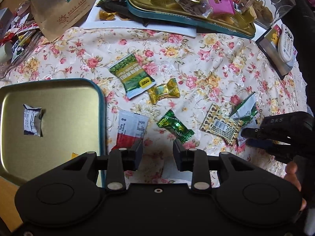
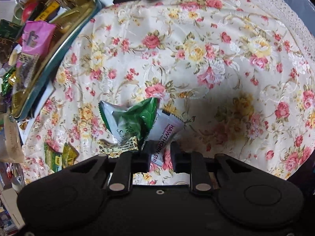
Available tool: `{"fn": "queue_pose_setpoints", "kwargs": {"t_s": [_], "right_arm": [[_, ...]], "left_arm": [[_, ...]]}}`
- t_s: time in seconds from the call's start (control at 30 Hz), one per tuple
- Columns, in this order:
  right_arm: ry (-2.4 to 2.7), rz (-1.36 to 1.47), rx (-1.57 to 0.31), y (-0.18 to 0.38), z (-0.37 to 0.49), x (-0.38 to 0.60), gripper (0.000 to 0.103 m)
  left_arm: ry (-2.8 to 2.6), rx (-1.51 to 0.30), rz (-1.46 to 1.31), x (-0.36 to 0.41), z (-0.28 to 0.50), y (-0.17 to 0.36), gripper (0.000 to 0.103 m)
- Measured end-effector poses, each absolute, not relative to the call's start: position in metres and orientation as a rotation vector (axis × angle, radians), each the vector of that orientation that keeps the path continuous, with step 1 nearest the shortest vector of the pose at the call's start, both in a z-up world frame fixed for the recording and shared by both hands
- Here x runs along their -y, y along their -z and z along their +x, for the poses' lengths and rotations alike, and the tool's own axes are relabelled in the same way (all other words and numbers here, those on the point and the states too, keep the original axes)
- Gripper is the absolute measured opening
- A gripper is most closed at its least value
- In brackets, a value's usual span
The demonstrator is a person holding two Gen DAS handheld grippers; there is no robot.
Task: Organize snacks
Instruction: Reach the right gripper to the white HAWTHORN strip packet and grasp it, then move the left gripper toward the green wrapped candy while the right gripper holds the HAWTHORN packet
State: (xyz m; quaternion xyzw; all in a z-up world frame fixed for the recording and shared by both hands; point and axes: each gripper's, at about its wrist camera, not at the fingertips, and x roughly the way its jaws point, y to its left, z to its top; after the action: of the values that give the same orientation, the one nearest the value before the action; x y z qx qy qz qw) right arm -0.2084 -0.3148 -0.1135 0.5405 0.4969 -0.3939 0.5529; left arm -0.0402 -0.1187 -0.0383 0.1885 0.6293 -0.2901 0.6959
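My left gripper [image 1: 157,150] hangs open over the floral cloth with nothing between its fingers. A red-and-white packet [image 1: 132,129] lies by its left finger and a green candy [image 1: 175,126] by its right. Left of it stands a gold tin tray [image 1: 59,94] holding one small white packet [image 1: 32,122]. Further out lie a green packet [image 1: 132,76] and a gold candy [image 1: 164,93]. My right gripper [image 2: 160,153] [image 1: 250,135] points down, shut on the end of a white hawthorn strip packet [image 2: 169,129]. A crumpled green-and-white packet [image 2: 130,118] and a brown patterned packet [image 2: 120,147] lie just left of it.
At the back, a teal-rimmed gold tray [image 1: 196,26] is heaped with snacks, on a white platter [image 1: 137,27]. A clear jar [image 1: 275,0], a brown paper bag [image 1: 59,9] and a dark box [image 1: 275,59] ring the cloth. The cloth's lace edge [image 2: 275,5] runs along the far right.
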Motion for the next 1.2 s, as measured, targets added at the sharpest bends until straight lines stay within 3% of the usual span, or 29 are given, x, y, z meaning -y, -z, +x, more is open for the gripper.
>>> {"fn": "queue_pose_setpoints", "kwargs": {"t_s": [0.43, 0.53, 0.67, 1.2], "right_arm": [[0.984, 1.166, -1.172, 0.122, -0.175, 0.303, 0.031], [0.991, 1.131, -1.167, 0.124, -0.171, 0.303, 0.03], [0.966, 1.082, -1.191, 0.122, -0.164, 0.303, 0.022], [0.807, 1.016, -1.137, 0.059, -0.179, 0.285, 0.022]], "left_arm": [[0.646, -1.401, 0.359, 0.1, -0.022, 0.026, 0.042], [0.645, -1.417, 0.341, 0.098, -0.02, 0.028, 0.042], [0.64, -1.428, 0.335, 0.098, -0.018, 0.031, 0.042], [0.621, -1.452, 0.317, 0.124, -0.025, 0.046, 0.042]]}}
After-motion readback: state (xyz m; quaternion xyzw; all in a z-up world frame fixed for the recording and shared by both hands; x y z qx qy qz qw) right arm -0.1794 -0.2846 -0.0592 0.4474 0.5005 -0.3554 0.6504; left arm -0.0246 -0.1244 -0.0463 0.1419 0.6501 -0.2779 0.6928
